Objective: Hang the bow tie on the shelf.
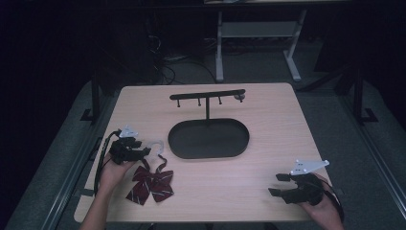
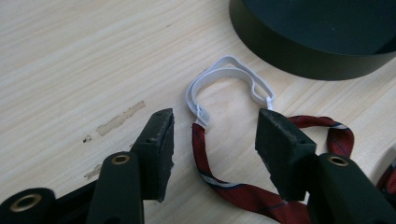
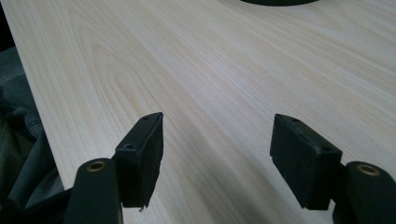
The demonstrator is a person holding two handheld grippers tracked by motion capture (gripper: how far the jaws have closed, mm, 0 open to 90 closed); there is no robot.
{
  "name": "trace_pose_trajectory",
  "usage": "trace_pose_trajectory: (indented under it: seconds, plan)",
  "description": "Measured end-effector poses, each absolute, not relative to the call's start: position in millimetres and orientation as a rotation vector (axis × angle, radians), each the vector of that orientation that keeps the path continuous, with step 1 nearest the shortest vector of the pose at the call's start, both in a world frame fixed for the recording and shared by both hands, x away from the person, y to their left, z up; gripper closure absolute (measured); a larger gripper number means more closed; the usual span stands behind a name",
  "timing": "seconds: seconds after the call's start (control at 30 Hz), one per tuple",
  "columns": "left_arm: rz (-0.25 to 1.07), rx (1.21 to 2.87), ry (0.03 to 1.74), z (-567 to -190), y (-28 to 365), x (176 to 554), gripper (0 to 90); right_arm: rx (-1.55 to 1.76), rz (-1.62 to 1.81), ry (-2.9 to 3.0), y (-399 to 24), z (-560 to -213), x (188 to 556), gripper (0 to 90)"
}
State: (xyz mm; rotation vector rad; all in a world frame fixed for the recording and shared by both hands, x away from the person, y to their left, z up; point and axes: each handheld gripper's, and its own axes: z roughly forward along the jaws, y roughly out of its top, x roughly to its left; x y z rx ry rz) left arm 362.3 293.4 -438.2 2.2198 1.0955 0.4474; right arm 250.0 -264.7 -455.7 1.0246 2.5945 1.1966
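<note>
The left tongs (image 2: 215, 135) are held spread astride the white plastic neck loop (image 2: 224, 81) of a dark-red striped fabric bow tie (image 1: 152, 184); the right tongs (image 3: 217, 158) are spread over the pale wooden tabletop (image 3: 210, 70). No legible writing is seen.

Bare worktop (image 1: 287, 139) lay open between the right gripper (image 1: 276, 184) and the black oval stand (image 1: 208, 138), while that stand rose close beyond the bow tie (image 1: 151, 184) near the left gripper (image 1: 147, 152).

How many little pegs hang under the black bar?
4. Along the stand's bar: one near the left end, two on either side of the post, one at the right end.
</note>
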Motion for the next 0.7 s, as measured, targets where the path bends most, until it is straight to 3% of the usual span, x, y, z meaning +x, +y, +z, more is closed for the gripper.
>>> trace_pose_trajectory:
  seconds: [0.7]
  plan:
    - [0.396,2.246,1.159,-449,297,371,59.4,1.021,1.201,2.597,-264,-456,251,34.3]
